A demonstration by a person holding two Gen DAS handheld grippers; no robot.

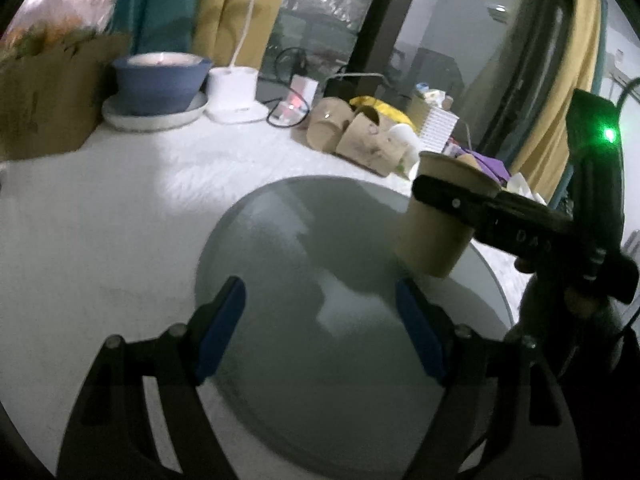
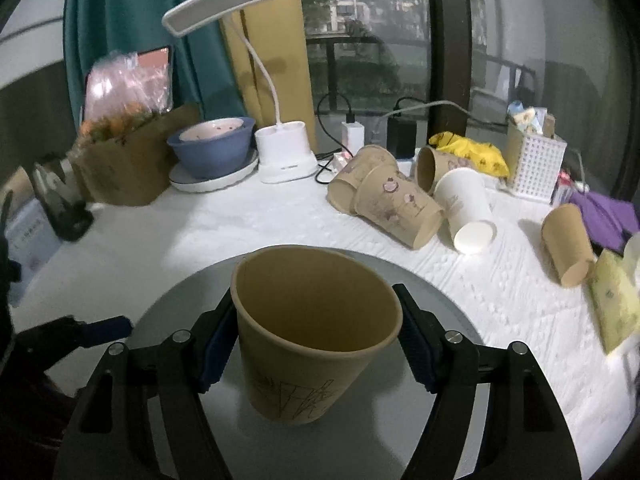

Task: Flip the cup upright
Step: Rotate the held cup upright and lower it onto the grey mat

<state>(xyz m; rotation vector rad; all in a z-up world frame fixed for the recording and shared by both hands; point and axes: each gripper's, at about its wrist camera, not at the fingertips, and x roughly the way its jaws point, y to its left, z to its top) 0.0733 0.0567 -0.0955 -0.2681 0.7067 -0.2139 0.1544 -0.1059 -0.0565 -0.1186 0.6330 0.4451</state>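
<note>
A brown paper cup with line drawings on its side stands mouth up, slightly tilted, on the round grey mat. My right gripper is shut on the cup, its blue pads against both sides near the rim. In the left wrist view the same cup is at the mat's right edge, held by the right gripper. My left gripper is open and empty above the mat, left of the cup.
Several paper cups lie on their sides on the white cloth behind the mat; another brown one lies to the right. A blue bowl, white desk lamp, cardboard box and white basket line the back.
</note>
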